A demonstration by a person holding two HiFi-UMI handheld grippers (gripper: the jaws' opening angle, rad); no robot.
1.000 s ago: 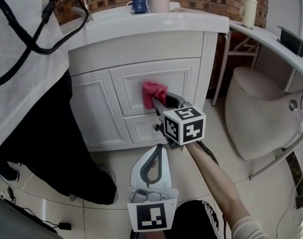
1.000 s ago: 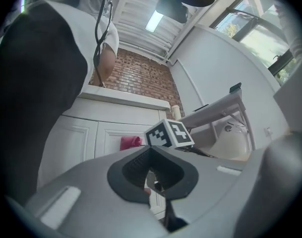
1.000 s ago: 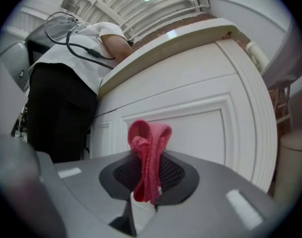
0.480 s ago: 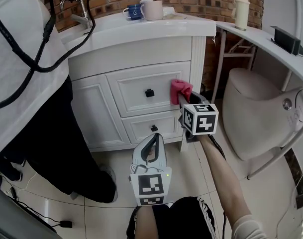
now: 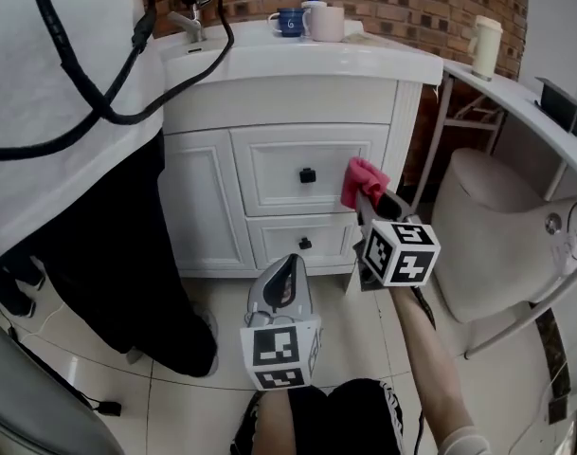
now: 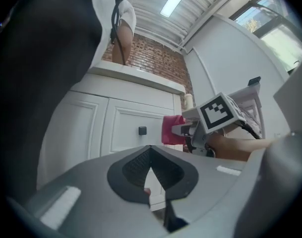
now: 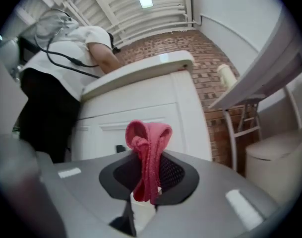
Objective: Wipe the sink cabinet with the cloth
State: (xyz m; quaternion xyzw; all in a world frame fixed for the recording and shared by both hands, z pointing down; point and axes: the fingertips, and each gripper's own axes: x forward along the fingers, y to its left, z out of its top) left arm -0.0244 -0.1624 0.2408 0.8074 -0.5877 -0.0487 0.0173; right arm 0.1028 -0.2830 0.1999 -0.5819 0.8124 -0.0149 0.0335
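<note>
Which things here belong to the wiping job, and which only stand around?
Job: pink cloth, right gripper shut on it, sink cabinet.
Standing around: blue mug, beige cup, cream jug, toilet, idle left gripper.

A blue mug (image 5: 290, 22) and a pale cup (image 5: 327, 24) stand side by side before the brick wall (image 5: 430, 8).
</note>
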